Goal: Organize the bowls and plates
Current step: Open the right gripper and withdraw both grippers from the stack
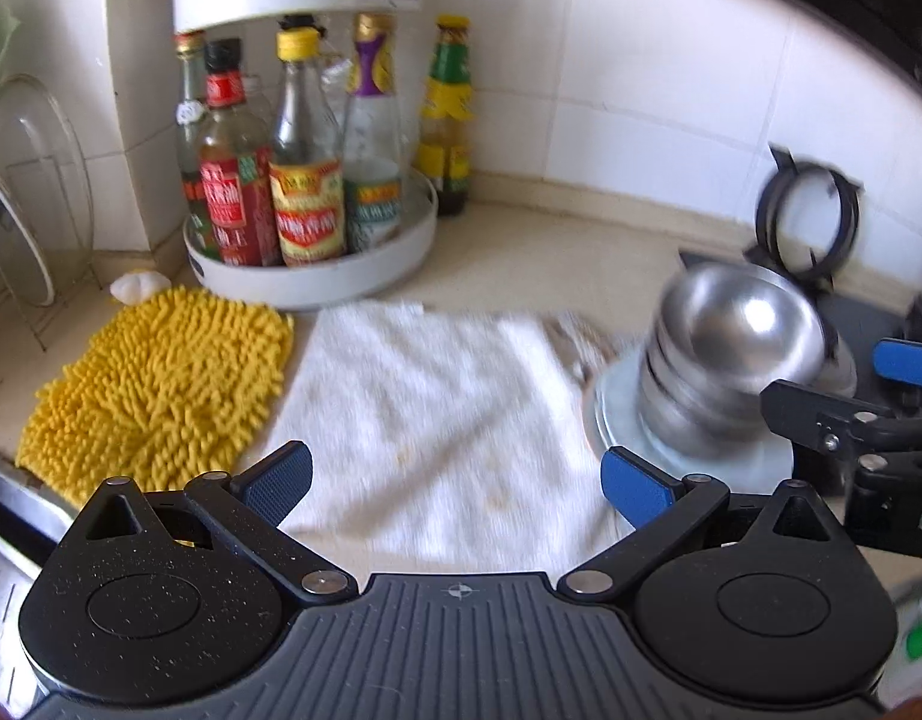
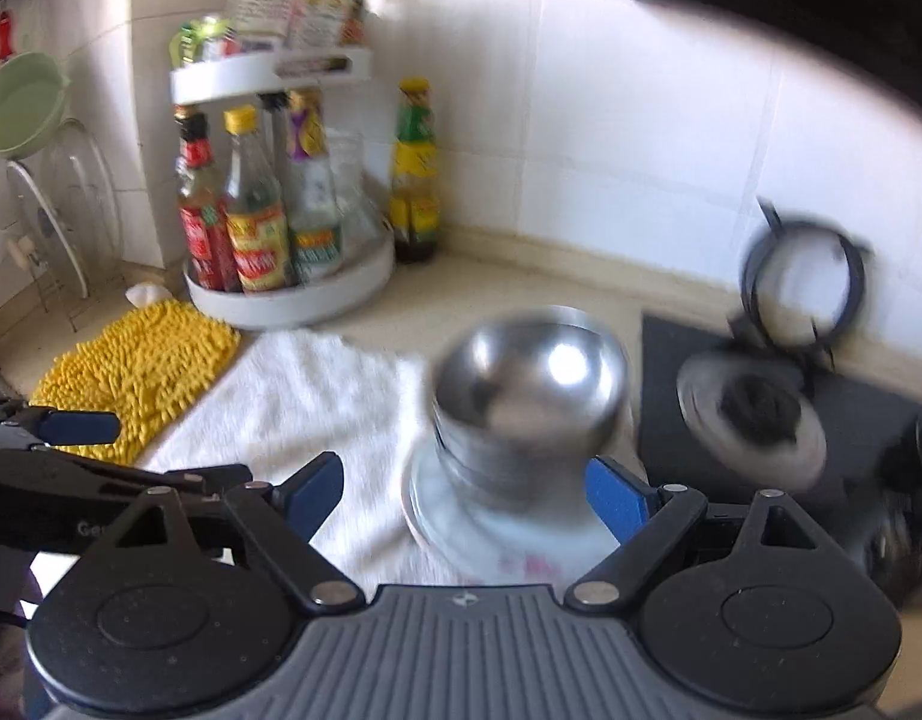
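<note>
A stack of several steel bowls stands on a stack of pale plates at the right edge of a white towel. In the right wrist view the bowls and plates sit just ahead of my right gripper, which is open and empty, with a finger on either side of the plates. My left gripper is open and empty over the towel, left of the stack. The right gripper shows at the right edge of the left wrist view. Both views are blurred.
A yellow chenille mat lies left of the towel. A white turntable rack of sauce bottles stands behind, with a lone bottle beside it. A wire dish rack with glass lids is at far left. A black stove with burner is at right.
</note>
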`<state>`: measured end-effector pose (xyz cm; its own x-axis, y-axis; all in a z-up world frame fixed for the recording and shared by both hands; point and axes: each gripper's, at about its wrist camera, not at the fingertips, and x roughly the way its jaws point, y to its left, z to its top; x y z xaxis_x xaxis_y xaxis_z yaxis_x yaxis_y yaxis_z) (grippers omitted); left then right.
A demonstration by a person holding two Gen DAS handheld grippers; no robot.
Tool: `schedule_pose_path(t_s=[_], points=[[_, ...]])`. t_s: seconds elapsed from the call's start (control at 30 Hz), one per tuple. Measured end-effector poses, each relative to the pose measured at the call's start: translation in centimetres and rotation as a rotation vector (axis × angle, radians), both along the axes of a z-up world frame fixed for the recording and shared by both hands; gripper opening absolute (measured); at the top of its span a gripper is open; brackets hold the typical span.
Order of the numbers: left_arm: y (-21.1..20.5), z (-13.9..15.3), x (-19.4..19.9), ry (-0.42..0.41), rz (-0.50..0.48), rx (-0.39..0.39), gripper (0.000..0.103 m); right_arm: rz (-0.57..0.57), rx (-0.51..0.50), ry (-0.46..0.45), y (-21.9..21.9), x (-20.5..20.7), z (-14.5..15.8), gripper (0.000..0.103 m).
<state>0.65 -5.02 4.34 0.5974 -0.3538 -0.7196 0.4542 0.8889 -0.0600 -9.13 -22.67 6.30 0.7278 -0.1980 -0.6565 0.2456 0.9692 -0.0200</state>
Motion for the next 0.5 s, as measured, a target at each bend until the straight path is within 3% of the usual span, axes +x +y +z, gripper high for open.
schedule_pose_path(t_s=[0.23,0.5], points=[[-3.0,-3.6,-2.0,0.092,-0.024,0.045,0.103,-0.143,0.053,0.102,-4.2,-2.0,-4.6,0.094],[-6.8,-4.9,-5.6,0.091,-0.064,0.132,0.103,-0.201,0.105,0.132,-6.4,-5.8,-5.7,0.094]])
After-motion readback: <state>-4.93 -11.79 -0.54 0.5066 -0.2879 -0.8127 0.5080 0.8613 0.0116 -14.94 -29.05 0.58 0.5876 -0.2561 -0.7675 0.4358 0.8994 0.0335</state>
